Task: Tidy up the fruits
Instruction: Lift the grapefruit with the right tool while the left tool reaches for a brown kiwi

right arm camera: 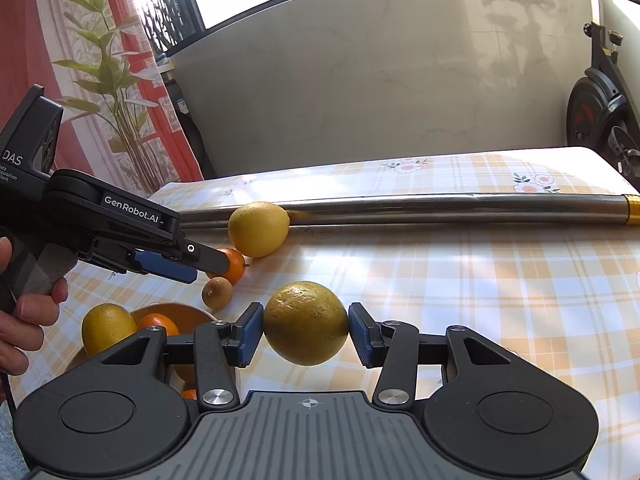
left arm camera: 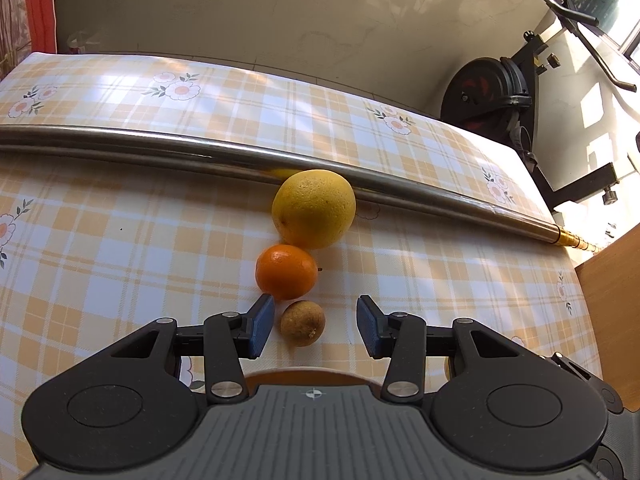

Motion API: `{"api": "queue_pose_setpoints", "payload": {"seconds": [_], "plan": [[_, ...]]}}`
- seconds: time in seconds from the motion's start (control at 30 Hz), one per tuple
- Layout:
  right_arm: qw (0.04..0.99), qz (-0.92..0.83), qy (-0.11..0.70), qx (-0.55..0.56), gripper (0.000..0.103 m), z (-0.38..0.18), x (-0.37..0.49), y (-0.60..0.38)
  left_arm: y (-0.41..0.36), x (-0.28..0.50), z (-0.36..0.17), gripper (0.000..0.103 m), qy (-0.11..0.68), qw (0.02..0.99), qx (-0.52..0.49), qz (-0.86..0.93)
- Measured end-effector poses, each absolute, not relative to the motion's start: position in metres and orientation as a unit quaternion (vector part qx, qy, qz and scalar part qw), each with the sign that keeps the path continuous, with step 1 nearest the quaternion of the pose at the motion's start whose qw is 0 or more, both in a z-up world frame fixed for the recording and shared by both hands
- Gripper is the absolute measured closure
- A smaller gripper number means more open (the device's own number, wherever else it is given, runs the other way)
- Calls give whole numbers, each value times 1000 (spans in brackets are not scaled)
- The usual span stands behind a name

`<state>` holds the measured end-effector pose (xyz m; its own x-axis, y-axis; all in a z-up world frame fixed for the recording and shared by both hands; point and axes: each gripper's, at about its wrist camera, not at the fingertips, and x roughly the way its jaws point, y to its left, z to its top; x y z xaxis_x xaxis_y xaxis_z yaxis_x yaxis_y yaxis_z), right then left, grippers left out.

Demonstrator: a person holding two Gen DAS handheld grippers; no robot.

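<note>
Three fruits lie in a row on the checked tablecloth [left arm camera: 120, 240]: a big yellow citrus [left arm camera: 314, 208], an orange [left arm camera: 286, 270] and a small brown fruit [left arm camera: 302, 322]. My left gripper [left arm camera: 316, 326] is open, with the small brown fruit between its blue pads [left arm camera: 260, 328] and a gap on each side. In the right wrist view, my right gripper [right arm camera: 306, 334] is shut on a round yellow-brown fruit [right arm camera: 306, 322] held above the table. The left gripper [right arm camera: 200, 268] hangs over the orange [right arm camera: 236, 266] and the small brown fruit [right arm camera: 217, 292]. The yellow citrus [right arm camera: 258, 228] lies beyond them.
A wooden bowl [right arm camera: 188, 312] at lower left holds a yellow fruit [right arm camera: 108, 328] and an orange one [right arm camera: 158, 324]. A steel pipe [left arm camera: 240, 156] [right arm camera: 440, 206] lies across the table behind the fruits. An exercise bike [right arm camera: 600, 112] stands beyond the table's right end.
</note>
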<state>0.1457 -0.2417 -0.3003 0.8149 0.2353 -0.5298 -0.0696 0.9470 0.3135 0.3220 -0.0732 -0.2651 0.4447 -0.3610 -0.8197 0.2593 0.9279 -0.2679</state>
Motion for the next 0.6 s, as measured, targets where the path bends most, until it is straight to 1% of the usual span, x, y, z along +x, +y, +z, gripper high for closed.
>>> {"api": "queue_pose_setpoints", "payload": {"seconds": [0.4, 0.43, 0.57, 0.6], "plan": [[941, 80, 294, 145, 60, -302, 144, -242, -90, 321, -284, 57, 493, 850, -4, -184], [941, 79, 294, 145, 60, -302, 144, -242, -91, 321, -285, 59, 492, 851, 3, -183], [941, 78, 293, 147, 60, -302, 143, -242, -91, 319, -287, 75, 491, 851, 13, -187], [941, 78, 293, 148, 60, -302, 142, -242, -91, 318, -287, 75, 490, 851, 13, -189]]}}
